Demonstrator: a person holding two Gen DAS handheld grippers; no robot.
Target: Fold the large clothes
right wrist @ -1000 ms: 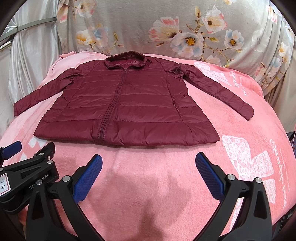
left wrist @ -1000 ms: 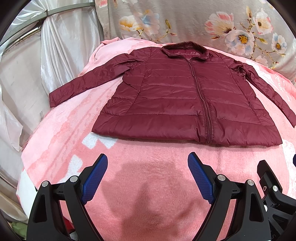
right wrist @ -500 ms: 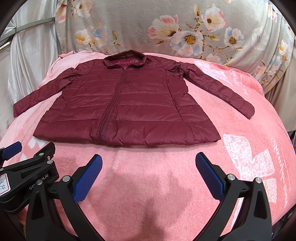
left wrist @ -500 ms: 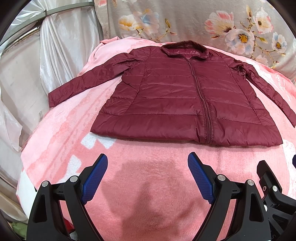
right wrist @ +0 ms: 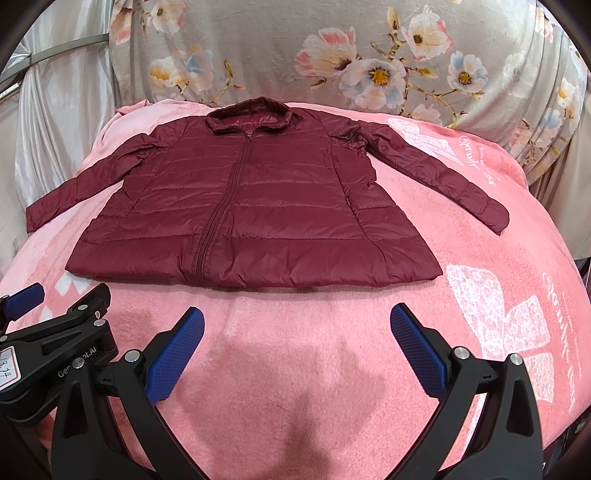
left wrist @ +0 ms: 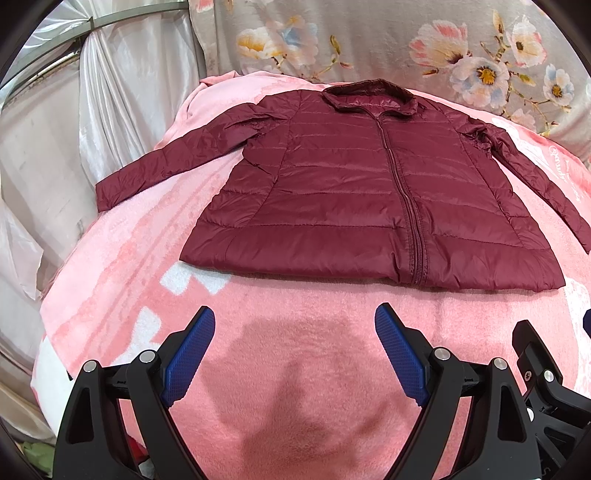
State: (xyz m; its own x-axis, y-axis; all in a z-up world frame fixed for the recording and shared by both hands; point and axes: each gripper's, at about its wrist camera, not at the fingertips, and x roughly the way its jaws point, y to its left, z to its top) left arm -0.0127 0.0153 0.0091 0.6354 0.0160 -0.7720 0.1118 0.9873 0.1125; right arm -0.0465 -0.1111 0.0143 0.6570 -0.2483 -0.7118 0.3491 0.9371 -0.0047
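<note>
The left gripper [left wrist: 294,347] has blue fingers [left wrist: 188,354] set wide apart w/ nothing btwn them, only pink blanket [left wrist: 295,369] under the gap. They sit at the bottom of the left wrist pic. The right gripper [right wrist: 297,349] looks the same: blue fingers [right wrist: 175,356] far apart, nothing held, at the bottom of the right wrist pic. In that pic the left gripper's black body also pokes in at the lower left edge.

Just past the fingers the blanket has a dark shadow, then the hem of the dark red puffy jacket [left wrist: 351,195]. The jacket [right wrist: 255,206] lies flat in the middle of both pics, front side up, zipped shut, collar at the top. Its two sleeves are spread out to the left & right, slanting down. The fingers are near the hem but not touching it.

The blanket covers a bed & has white shapes & letters on the right side [right wrist: 495,317]. Behind the collar, across the top of both pics, hangs a grey cloth w/ flowers [right wrist: 369,55]. At the upper left is shiny white cloth [left wrist: 122,92] w/ a metal bar [left wrist: 92,24].
</note>
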